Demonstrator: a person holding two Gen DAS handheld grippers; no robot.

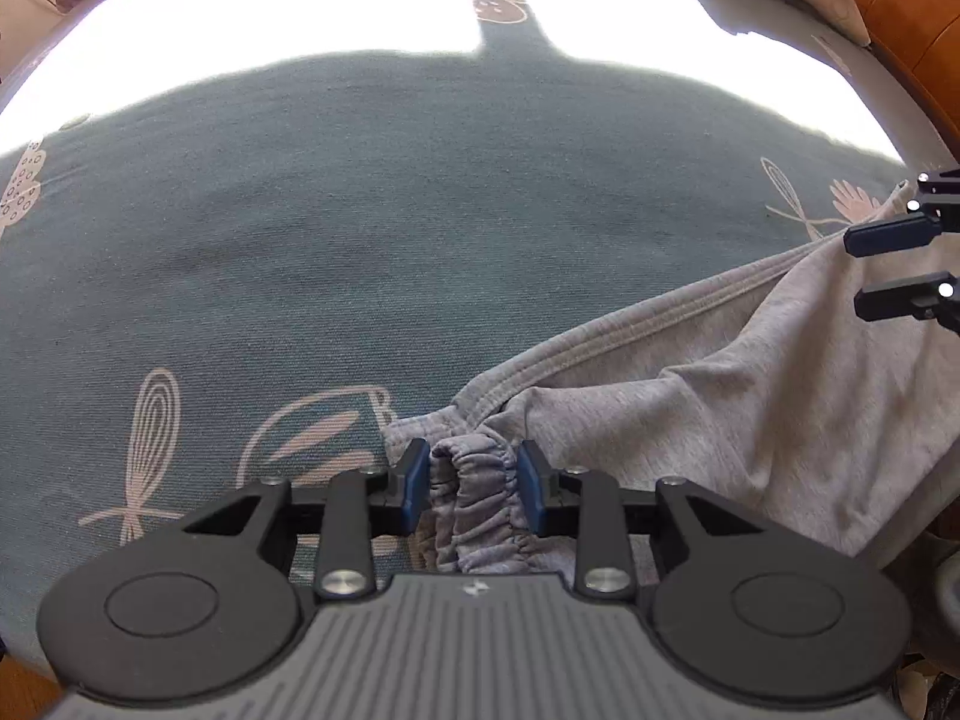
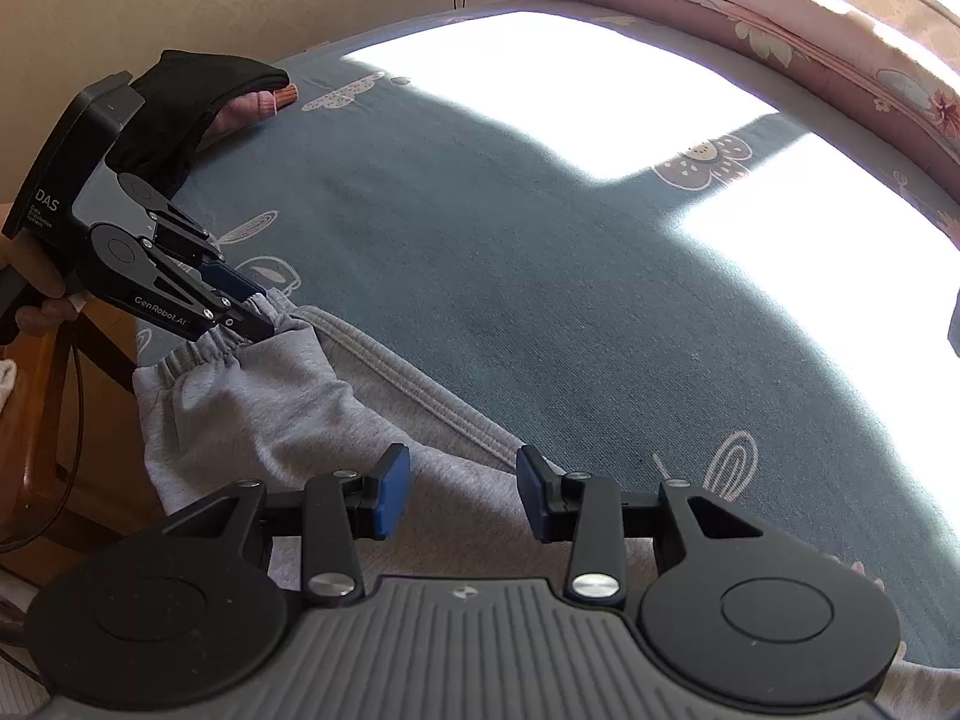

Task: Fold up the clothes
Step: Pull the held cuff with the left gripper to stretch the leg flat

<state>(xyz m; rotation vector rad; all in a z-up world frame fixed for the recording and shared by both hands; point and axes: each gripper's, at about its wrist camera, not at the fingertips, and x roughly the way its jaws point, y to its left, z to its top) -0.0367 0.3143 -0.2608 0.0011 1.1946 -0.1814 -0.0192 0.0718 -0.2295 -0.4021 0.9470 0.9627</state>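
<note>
A grey sweat garment (image 1: 720, 420) lies at the near edge of a teal printed bedspread (image 1: 360, 210). My left gripper (image 1: 474, 480) is shut on its gathered elastic band (image 1: 480, 510), which bunches up between the blue pads. In the right wrist view the left gripper (image 2: 264, 312) pinches that band at the garment's (image 2: 252, 408) corner, held by a hand in a black glove (image 2: 180, 114). My right gripper (image 2: 462, 492) sits over the cloth further along its ribbed edge (image 2: 420, 390), pads apart with grey fabric in the gap; whether they press on it is unclear. The right gripper (image 1: 870, 270) shows at the left view's right edge.
Bright sun patches wash out the far half of the bedspread (image 2: 540, 90). A pink floral quilt (image 2: 780, 30) lies rolled along the far side. A wooden bed frame (image 2: 36, 420) and a cable (image 2: 72, 420) sit below the left gripper, beyond the bed's edge.
</note>
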